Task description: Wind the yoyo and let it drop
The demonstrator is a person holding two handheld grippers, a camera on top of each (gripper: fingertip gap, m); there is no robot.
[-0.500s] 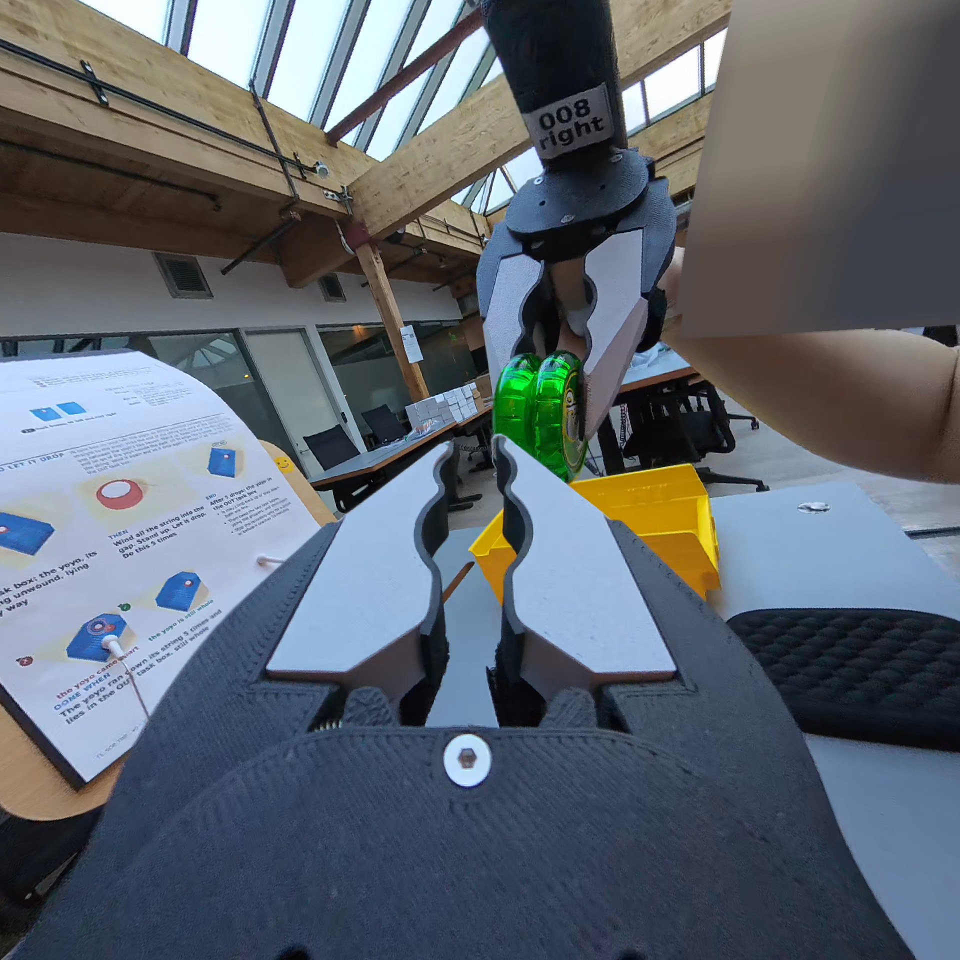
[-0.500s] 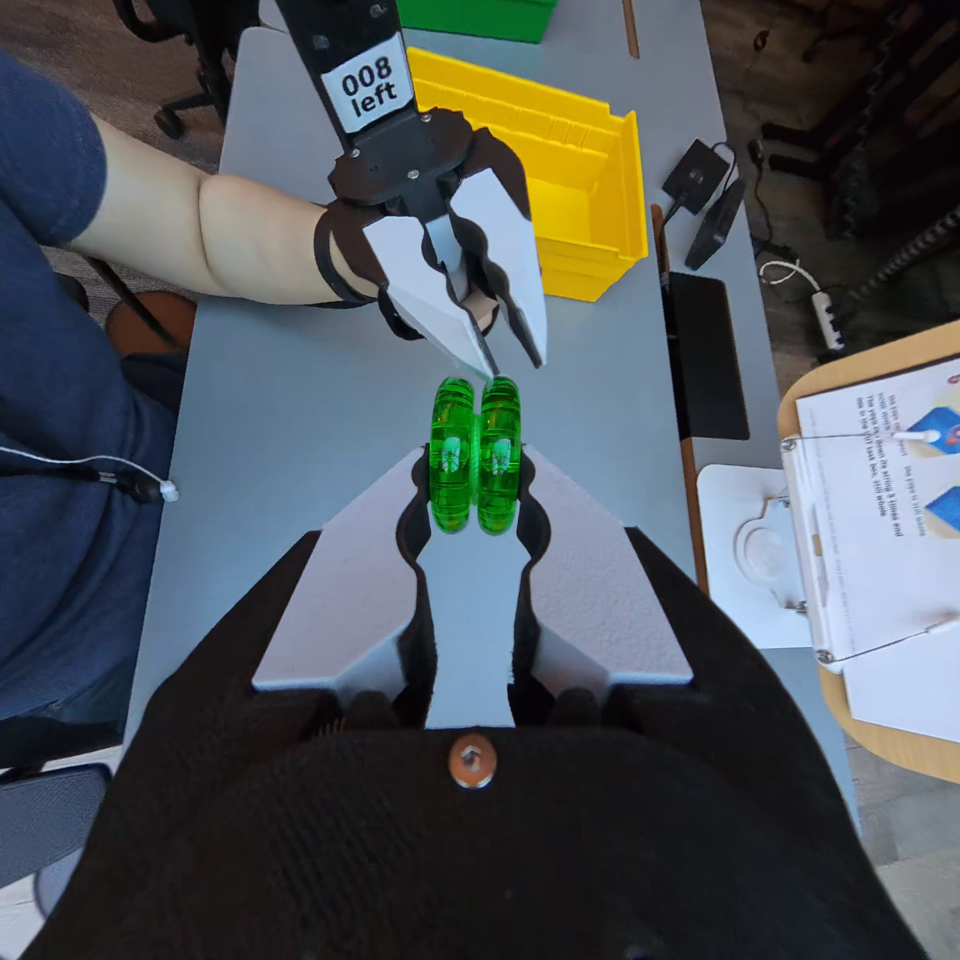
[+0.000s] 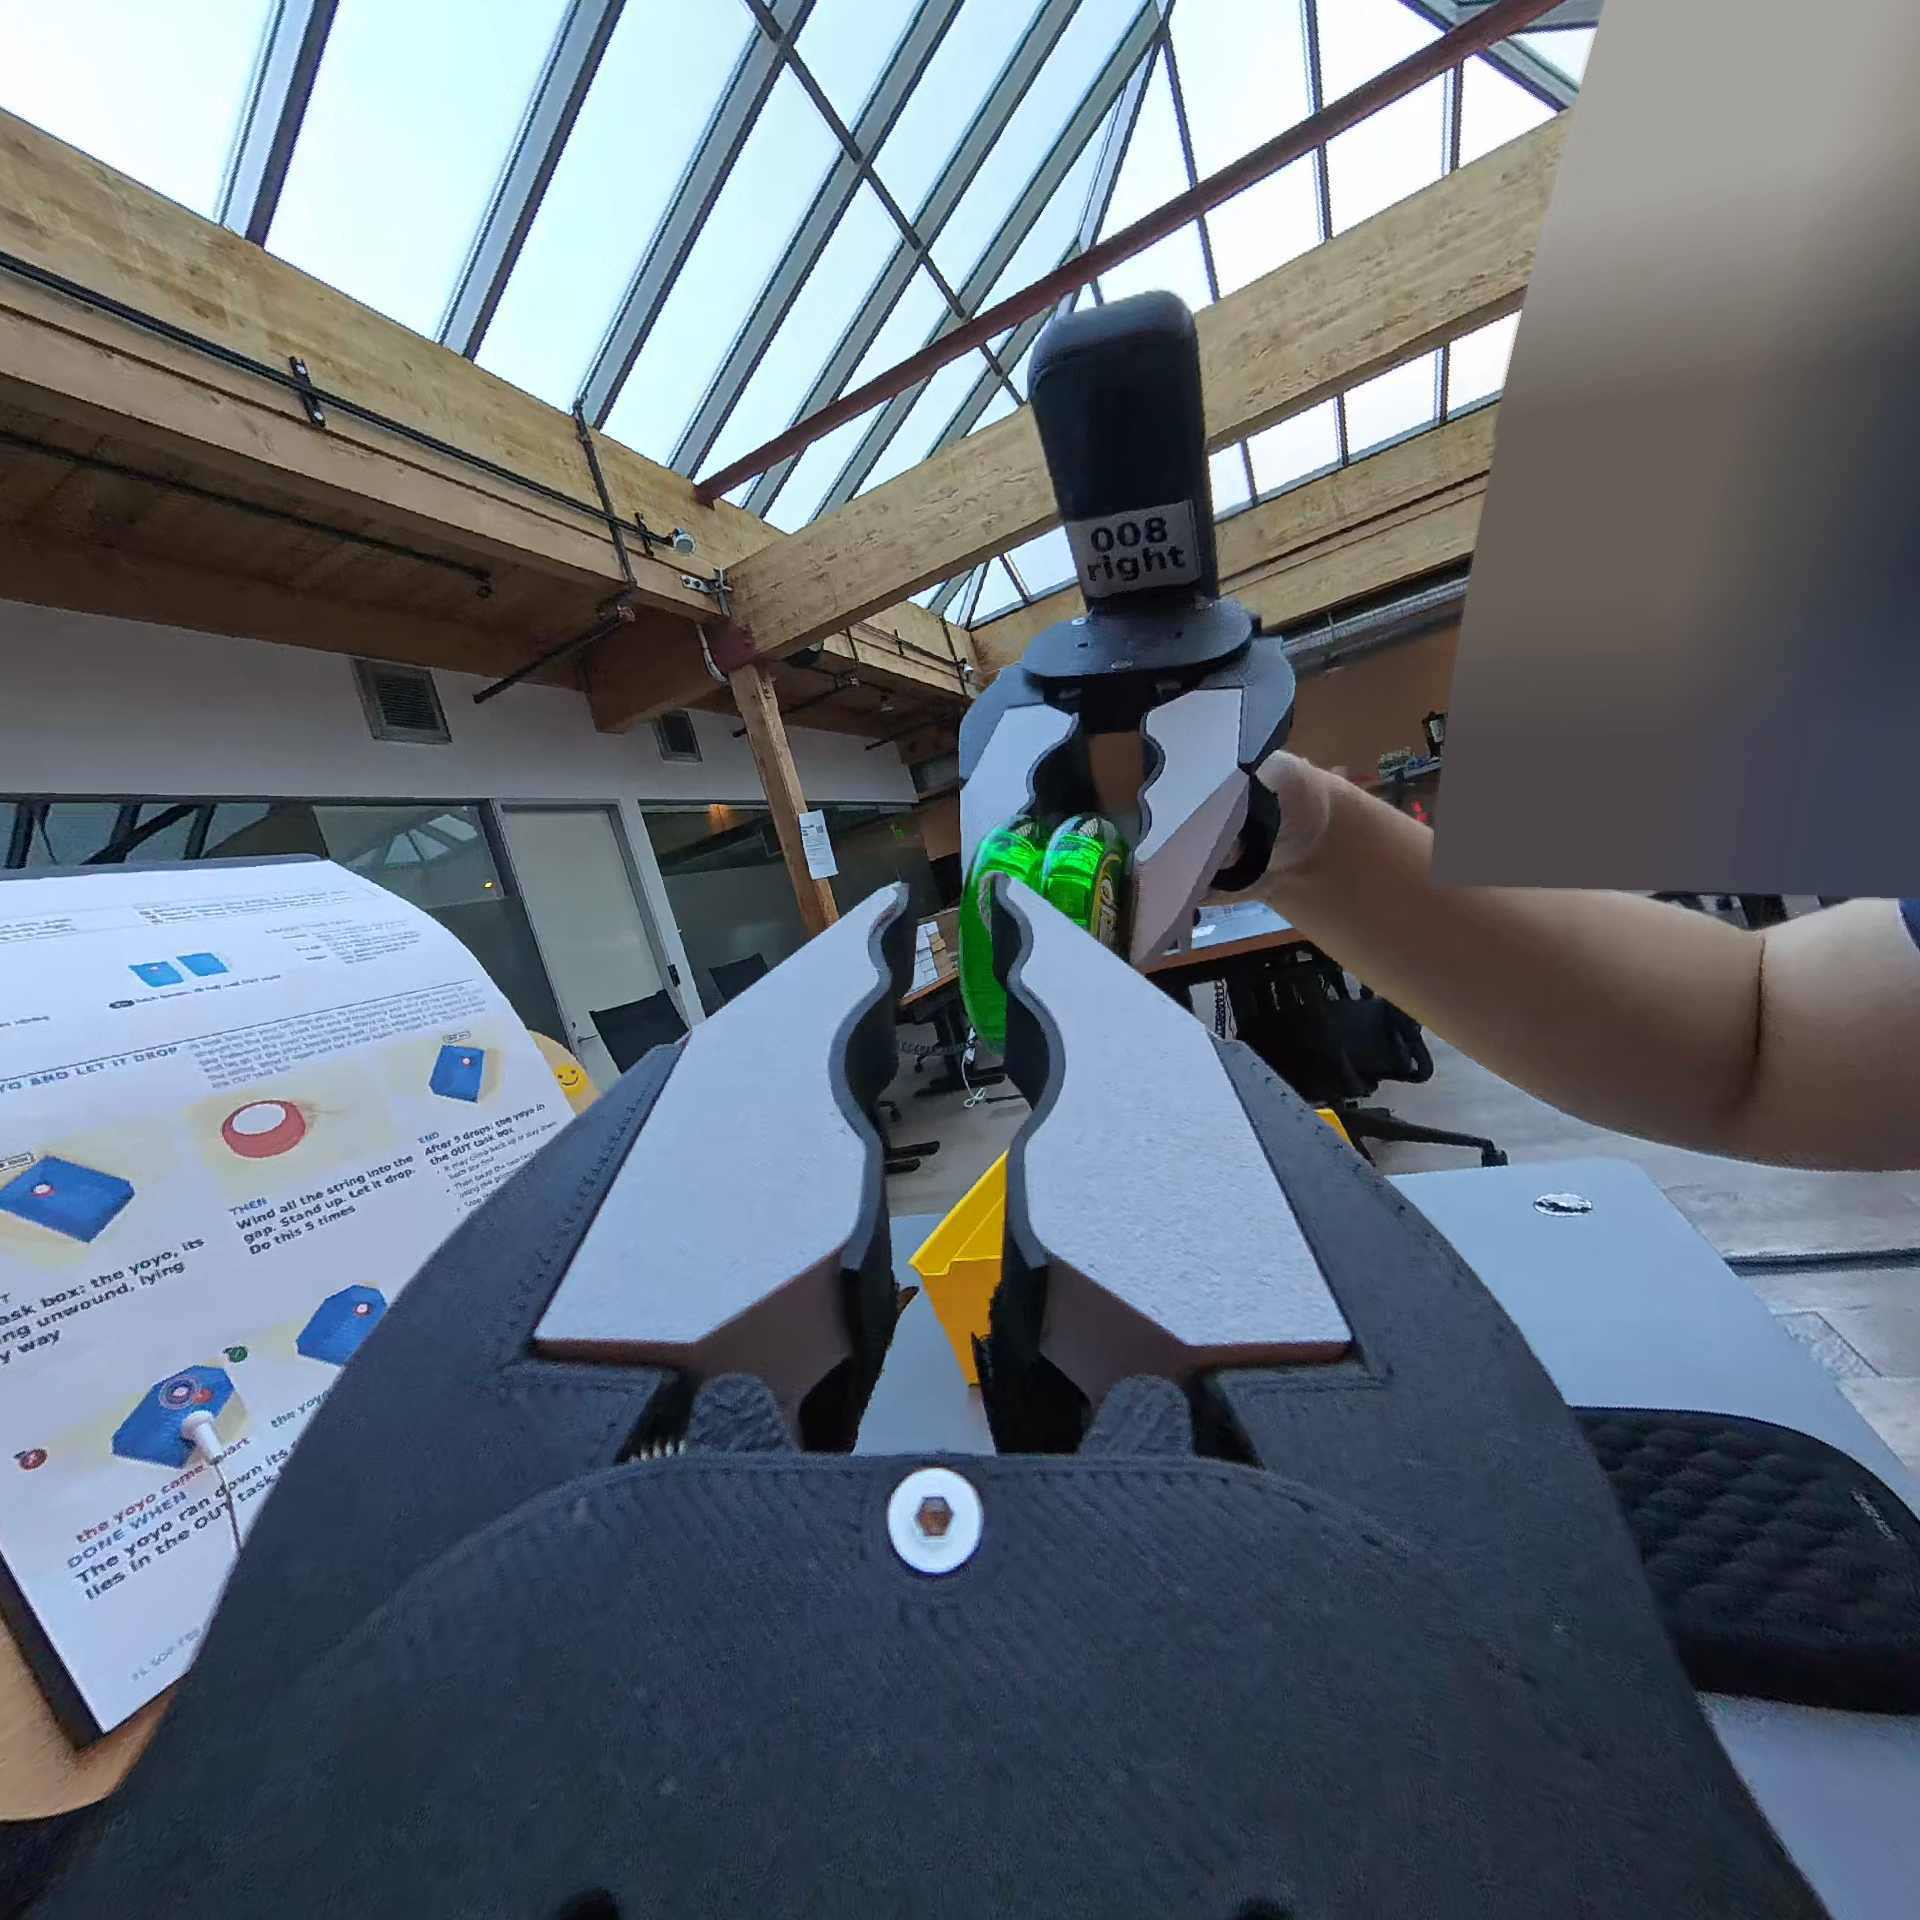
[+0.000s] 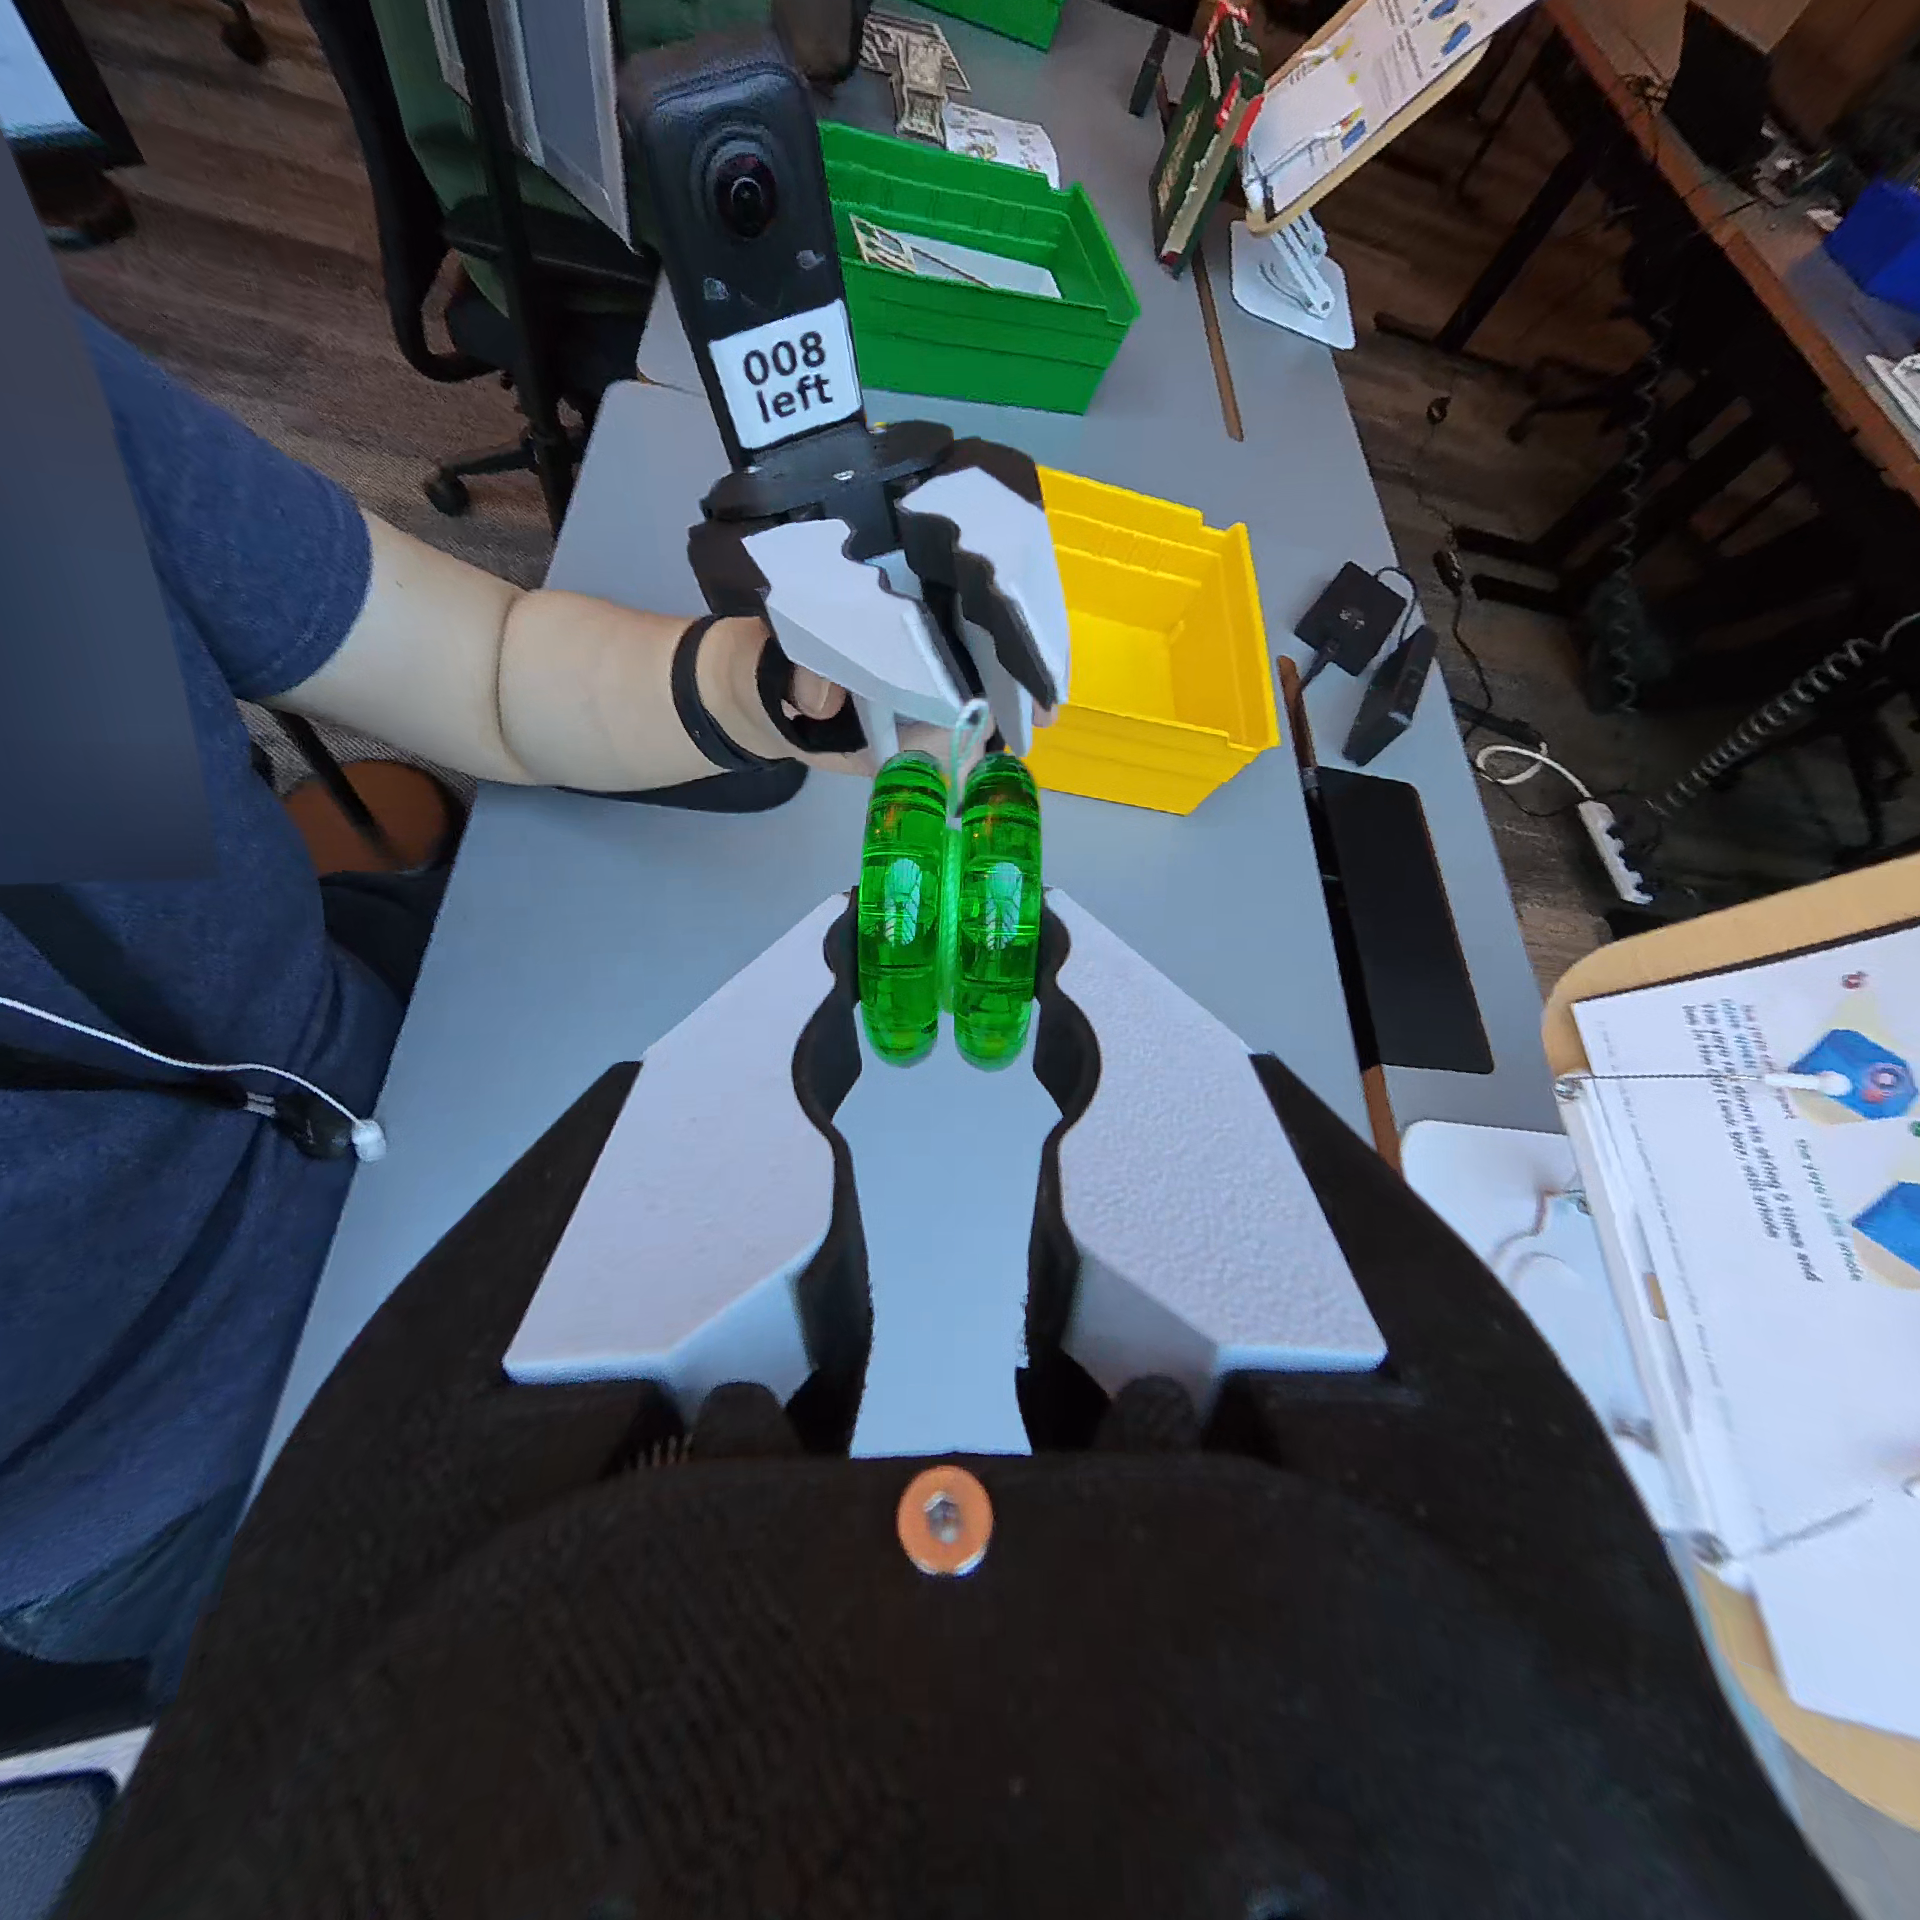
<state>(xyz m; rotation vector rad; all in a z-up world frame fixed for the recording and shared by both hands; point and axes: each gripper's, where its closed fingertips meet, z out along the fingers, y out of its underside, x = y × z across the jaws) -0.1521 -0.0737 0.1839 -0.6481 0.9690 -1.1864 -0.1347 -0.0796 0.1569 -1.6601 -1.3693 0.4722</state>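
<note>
Two clear green halves make up the yoyo, and I have it clenched at the tips of my right tongs, one finger pressed on each outer face, its rim toward the camera, held in the air above the grey surface. A pale string rises out of the groove between the halves as a small loop and runs up to my left tongs, which sit just above the yoyo with their tips closed on that loop. In the left wrist view the left tongs point upward at the yoyo, fingers nearly together with only a thin gap; the string itself is too fine to see there. Beyond the left tongs a yellow bin sits on the surface, and farther back a green bin. To the right lies a black pad, and past it an instruction sheet on a wooden board.
</note>
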